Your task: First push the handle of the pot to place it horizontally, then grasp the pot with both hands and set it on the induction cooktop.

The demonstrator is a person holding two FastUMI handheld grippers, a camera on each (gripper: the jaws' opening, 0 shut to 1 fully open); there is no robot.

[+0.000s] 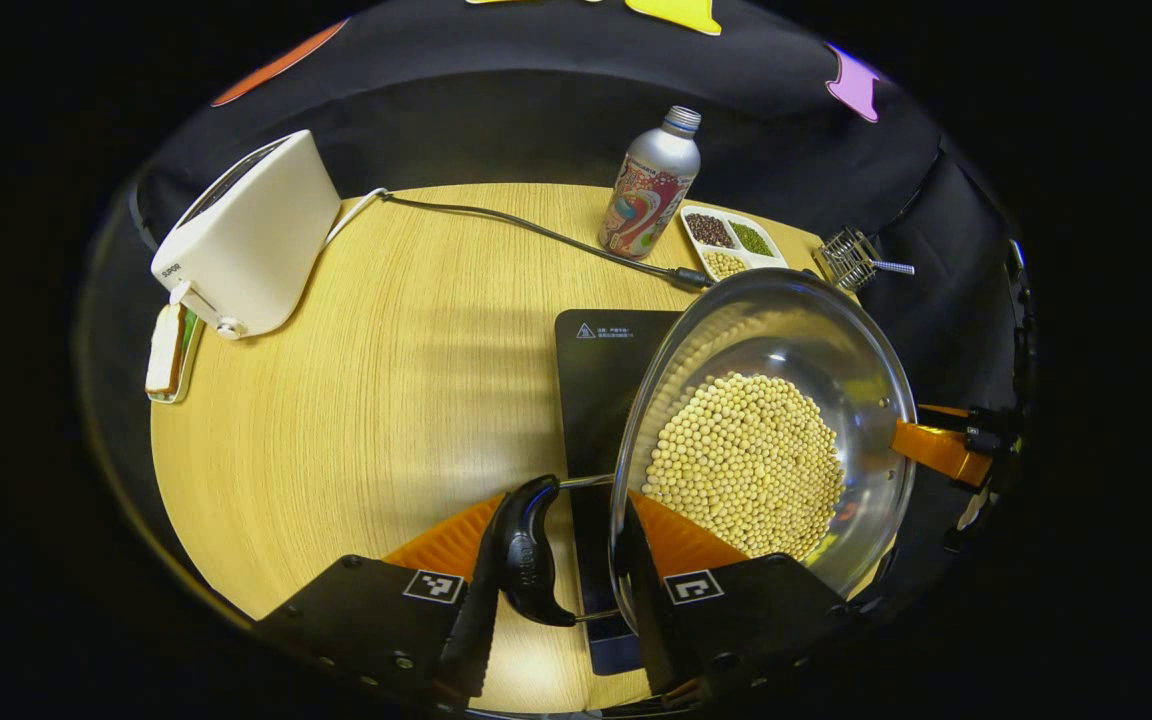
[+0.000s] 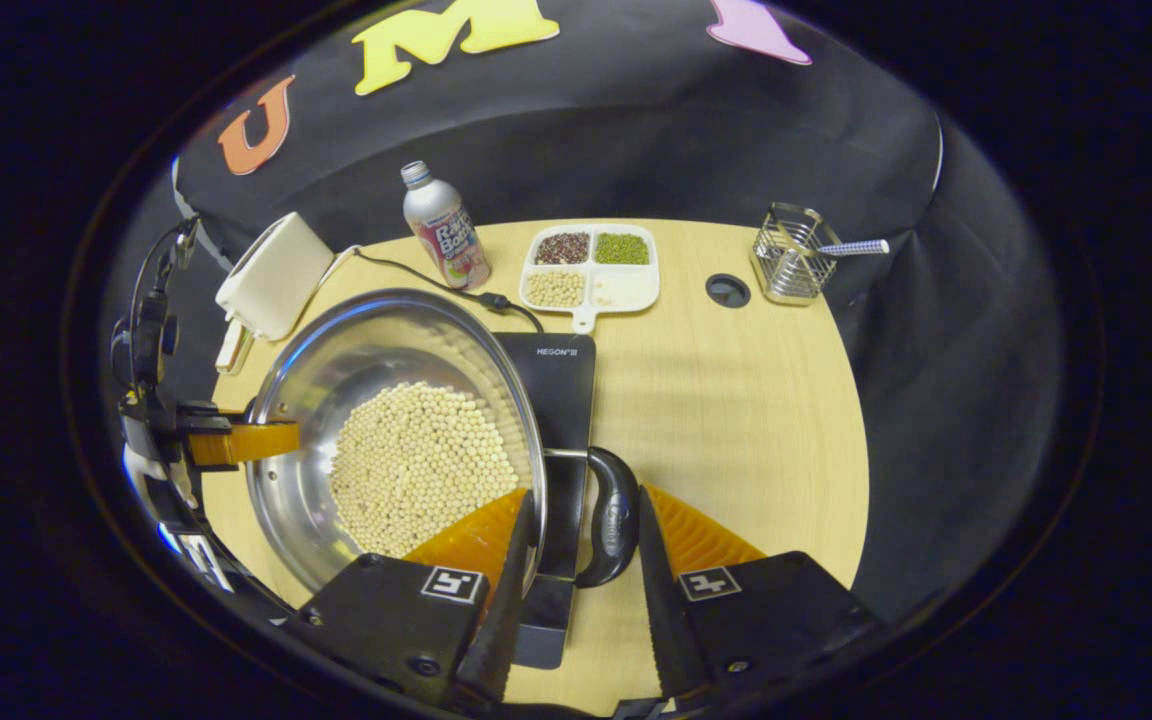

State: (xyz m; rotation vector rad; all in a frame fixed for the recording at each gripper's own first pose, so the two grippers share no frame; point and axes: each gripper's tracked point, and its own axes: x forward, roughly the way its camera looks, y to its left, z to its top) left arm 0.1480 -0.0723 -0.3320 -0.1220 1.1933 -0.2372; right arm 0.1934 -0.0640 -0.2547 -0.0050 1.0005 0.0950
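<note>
Pot point(image 2: 396, 440) of beans point(image 2: 421, 468) over cooktop point(image 2: 561, 390) at centre, toaster point(image 2: 271, 272) at ten o'clock, bottle point(image 2: 444, 228) at eleven, divided tray point(image 2: 591, 265) at twelve, wire holder point(image 2: 786, 255) at one

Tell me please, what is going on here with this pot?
A person holds tongs in each hand and handles a steel pot of pale beans. The left tongs straddle one black handle and the rim; the right tongs do likewise at the opposite handle. The pot is over the induction cooktop; whether it rests there, I cannot tell.
</note>
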